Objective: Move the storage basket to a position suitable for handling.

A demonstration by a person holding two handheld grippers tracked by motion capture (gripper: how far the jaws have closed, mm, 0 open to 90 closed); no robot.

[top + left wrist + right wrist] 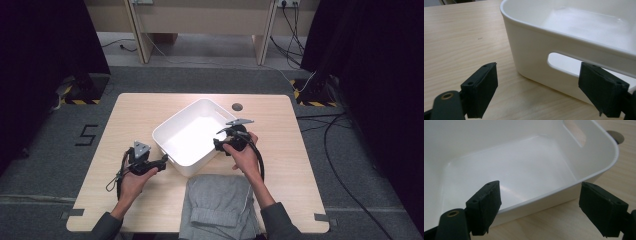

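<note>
A white plastic bin (pixel 176 126) sits empty at the middle of the wooden table, turned at an angle. My left gripper (pixel 161 161) is open at the bin's near left corner; its own view looks at the bin wall (pixel 534 50) and a handle slot (pixel 564 62). My right gripper (pixel 220 137) is open at the bin's right side, held by a hand just above the rim. In the right gripper view the rim (pixel 564 187) runs between the jaws and the bare inside floor (pixel 506 170) lies beyond. A folded grey garment (pixel 220 205) lies at the table's near edge.
A round cable hole (pixel 237 106) sits in the table behind the bin. Bare wood (pixel 125 120) lies left of the bin. Cables run over the floor to the right, and a wooden frame stands beyond the far edge.
</note>
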